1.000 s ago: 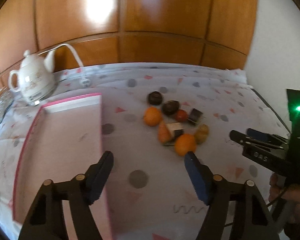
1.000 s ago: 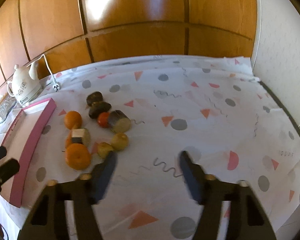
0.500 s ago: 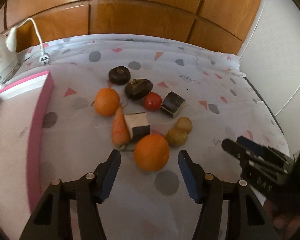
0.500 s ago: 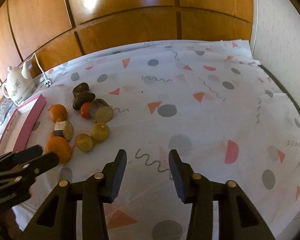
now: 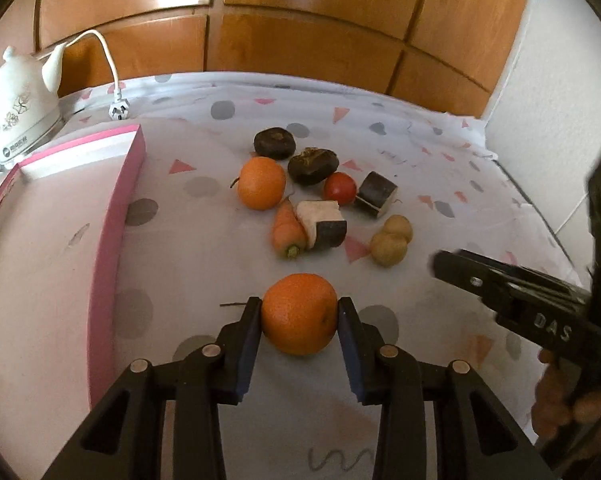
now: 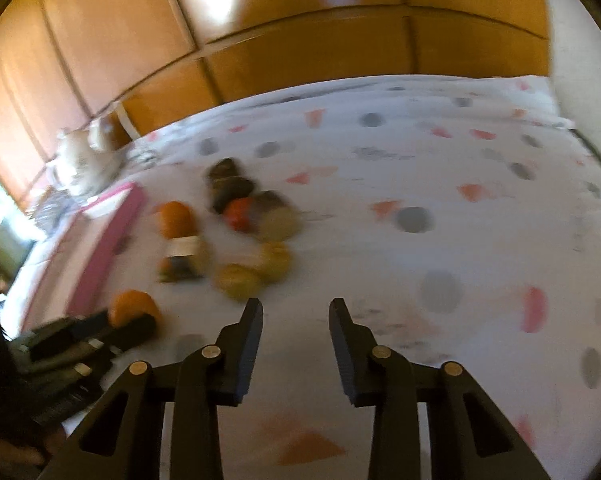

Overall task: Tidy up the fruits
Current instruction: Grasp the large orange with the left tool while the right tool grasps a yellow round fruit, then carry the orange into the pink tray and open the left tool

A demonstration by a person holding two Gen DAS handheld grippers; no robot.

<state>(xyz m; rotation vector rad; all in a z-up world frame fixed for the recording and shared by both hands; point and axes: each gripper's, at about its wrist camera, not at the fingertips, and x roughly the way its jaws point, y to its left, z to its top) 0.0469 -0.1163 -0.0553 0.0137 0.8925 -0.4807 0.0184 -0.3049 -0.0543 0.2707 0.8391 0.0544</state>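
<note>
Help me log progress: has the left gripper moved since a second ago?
Yes. The left gripper has advanced from beside the pink tray toward the produce; its closing jaws now flank the near orange, which earlier lay well ahead of them.

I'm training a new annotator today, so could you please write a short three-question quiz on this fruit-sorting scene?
1. True or false: the orange sits between the left gripper fingers.
2. Multiple choice: what lies between the right gripper fingers? A) a potato B) nothing but tablecloth C) the carrot
3. Fill in: the white kettle stands behind the ____ tray.

Key:
1. True; the fingers are closing, with blue pads at the orange's sides.
2. B; these fingers are closing with nothing between them.
3. Pink.
</note>
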